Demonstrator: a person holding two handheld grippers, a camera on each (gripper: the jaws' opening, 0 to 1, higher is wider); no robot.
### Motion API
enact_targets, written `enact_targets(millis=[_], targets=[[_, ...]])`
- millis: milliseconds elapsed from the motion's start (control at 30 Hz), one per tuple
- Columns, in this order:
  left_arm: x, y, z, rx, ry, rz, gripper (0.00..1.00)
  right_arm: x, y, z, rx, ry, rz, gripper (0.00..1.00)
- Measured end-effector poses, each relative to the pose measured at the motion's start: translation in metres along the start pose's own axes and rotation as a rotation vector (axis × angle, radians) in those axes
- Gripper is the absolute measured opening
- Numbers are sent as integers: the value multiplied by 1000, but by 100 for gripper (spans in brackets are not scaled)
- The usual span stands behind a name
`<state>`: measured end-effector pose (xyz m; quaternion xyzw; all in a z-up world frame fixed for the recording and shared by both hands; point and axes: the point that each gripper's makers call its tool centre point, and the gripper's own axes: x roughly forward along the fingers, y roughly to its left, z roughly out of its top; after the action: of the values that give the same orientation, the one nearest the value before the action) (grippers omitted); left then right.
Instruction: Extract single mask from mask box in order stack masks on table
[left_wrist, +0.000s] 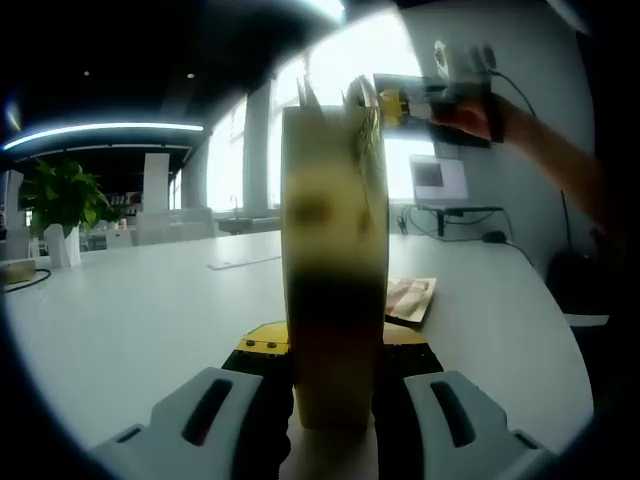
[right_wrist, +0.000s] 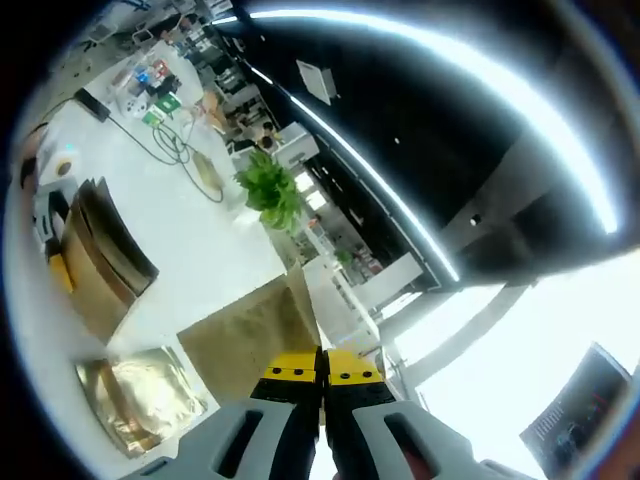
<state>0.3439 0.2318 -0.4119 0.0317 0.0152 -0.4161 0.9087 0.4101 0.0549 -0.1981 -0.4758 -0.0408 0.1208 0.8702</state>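
Note:
In the left gripper view my left gripper (left_wrist: 330, 345) is shut on the tall tan mask box (left_wrist: 332, 230), which stands upright and edge-on over the white table (left_wrist: 140, 310). At the box's top, a person's hand (left_wrist: 480, 115) holds my right gripper (left_wrist: 395, 103), whose yellow tips touch a mask packet (left_wrist: 360, 98) sticking out of the box. In the right gripper view my right gripper (right_wrist: 322, 375) is shut, and a flat tan mask packet (right_wrist: 250, 335) runs out from its tips. The box (right_wrist: 100, 255) lies to the left, with the left gripper (right_wrist: 45, 215) beside it.
One shiny gold mask packet (right_wrist: 140, 395) lies flat on the table, also seen as a packet (left_wrist: 410, 298) right of the box. A potted plant (left_wrist: 60, 195) stands far left. A screen (left_wrist: 438, 180) and cables (left_wrist: 470, 225) sit at the back right.

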Motion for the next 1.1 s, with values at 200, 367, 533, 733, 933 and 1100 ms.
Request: enact_targets(millis=[200, 367, 533, 733, 933, 1100], targets=[[0, 0, -1, -1, 5, -3, 20, 8, 9, -8, -52, 32, 29, 0], [0, -1, -1, 0, 6, -1, 20, 14, 15, -10, -32, 33, 43, 0], [0, -1, -1, 0, 8, -2, 20, 21, 25, -17, -6, 43, 67, 0], [1, -1, -1, -1, 9, -3, 20, 25, 34, -21, 3, 52, 86, 0], [0, -1, -1, 0, 9, -3, 20, 33, 41, -32, -56, 104, 93, 0], [1, -1, -1, 0, 9, -3, 20, 33, 47, -33, -47, 102, 114, 0]])
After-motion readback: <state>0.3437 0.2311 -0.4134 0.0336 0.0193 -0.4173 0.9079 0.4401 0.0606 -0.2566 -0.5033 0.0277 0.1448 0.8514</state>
